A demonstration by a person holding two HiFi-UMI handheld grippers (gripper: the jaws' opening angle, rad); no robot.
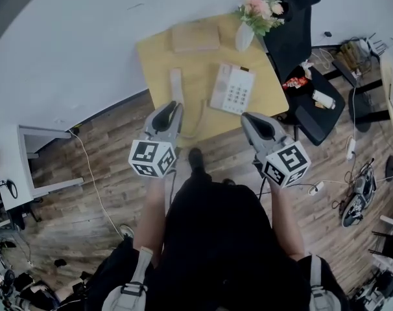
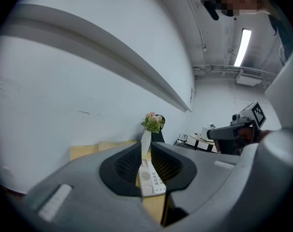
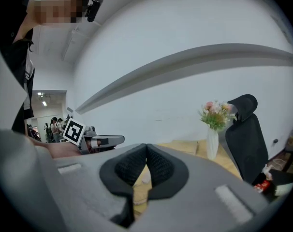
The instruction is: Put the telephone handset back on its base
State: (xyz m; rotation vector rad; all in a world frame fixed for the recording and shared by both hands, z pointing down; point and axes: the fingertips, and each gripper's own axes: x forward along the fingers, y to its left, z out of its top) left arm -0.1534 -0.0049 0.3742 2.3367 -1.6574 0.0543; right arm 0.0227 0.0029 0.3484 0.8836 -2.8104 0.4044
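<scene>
Both grippers are up at waist height over the wood-plank floor, just short of the table edge. The left gripper has its black ribbed pads slightly spread, a narrow slot between them and nothing pinched in it. The right gripper has its pad tips pressed together, and it's empty too.

Now onto the pale yellow wooden table. The slim white telephone handset lies flat on the tabletop, lengthwise away from the person and straight ahead of the left gripper. It's off its cradle and apart from the white push-button telephone base, which sits to its right, and that base shows through the left gripper's slot.

Further back, a flat tan package rests on the tabletop; closed or open, I can't tell. At the far right corner stands a slender white vase holding a bunch of pink flowers with green leaves. Behind it is a black high-backed office chair.
</scene>
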